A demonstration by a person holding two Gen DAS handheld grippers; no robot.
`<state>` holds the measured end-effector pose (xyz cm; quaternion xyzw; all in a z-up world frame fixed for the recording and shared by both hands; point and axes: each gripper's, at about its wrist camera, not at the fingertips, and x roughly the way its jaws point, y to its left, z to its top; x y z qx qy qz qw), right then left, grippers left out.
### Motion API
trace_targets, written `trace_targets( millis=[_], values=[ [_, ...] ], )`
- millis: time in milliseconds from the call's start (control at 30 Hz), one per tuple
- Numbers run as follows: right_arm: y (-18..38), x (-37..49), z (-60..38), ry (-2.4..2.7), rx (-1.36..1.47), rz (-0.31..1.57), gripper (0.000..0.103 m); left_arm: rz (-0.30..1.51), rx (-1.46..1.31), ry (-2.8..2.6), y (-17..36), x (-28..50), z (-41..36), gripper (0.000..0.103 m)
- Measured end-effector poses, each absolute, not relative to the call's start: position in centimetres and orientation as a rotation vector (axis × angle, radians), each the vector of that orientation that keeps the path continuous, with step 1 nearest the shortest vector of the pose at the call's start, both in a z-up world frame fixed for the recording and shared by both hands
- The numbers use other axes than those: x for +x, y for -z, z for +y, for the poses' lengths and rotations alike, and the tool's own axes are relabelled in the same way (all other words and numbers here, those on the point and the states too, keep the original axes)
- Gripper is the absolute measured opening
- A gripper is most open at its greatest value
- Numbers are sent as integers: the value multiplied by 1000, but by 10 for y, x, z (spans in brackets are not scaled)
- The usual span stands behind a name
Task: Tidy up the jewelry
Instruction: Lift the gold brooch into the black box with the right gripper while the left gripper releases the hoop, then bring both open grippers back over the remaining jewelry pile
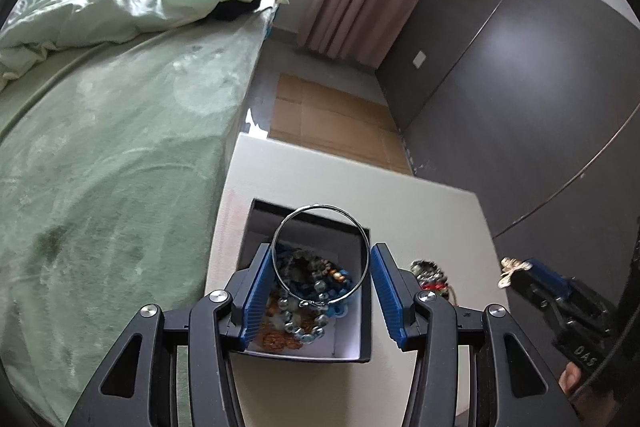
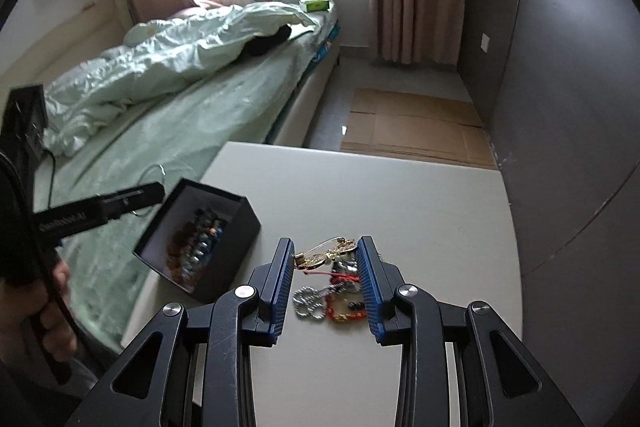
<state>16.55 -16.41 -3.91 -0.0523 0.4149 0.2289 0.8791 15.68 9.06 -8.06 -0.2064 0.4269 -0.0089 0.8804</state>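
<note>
A black box [image 1: 352, 357] with a white inside holds several bead bracelets [image 1: 308, 311]; it also shows in the right wrist view [image 2: 224, 247]. My left gripper [image 1: 320, 291] hangs over the box, its jaws apart, with a silver bangle [image 1: 320, 253] between them touching the left pad; whether it is gripped is unclear. My right gripper [image 2: 325, 283] holds a gold brooch [image 2: 326, 253] between its blue pads above a small pile of jewelry [image 2: 332, 301] on the table. The right gripper also shows in the left wrist view [image 1: 536, 275].
The beige table [image 2: 400, 195] stands beside a bed with a green sheet [image 1: 120, 155]. Flat cardboard [image 2: 416, 123] lies on the floor beyond the table. A dark wardrobe [image 2: 568, 107] runs along the right.
</note>
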Motion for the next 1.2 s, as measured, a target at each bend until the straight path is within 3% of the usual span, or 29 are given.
trace_targets(
  millis=[133,200,267,1067,1200],
  values=[
    [37,164,-158,-497,-87,859,33,965,-448,12,90,163,93,52],
    [36,164,-153,-510,-79,857,33,998,-474,17,95,165,96,63],
    [36,163,-146,-527,-68,857,33,999,-499,15,97,165,100,67],
    [77,173,-65,-778,182,985,34,963,-619,-97,96,146,158,67],
    [83,177,-76,-743,220,1013,55,962,-604,-96,95,146,154,67]
  ],
)
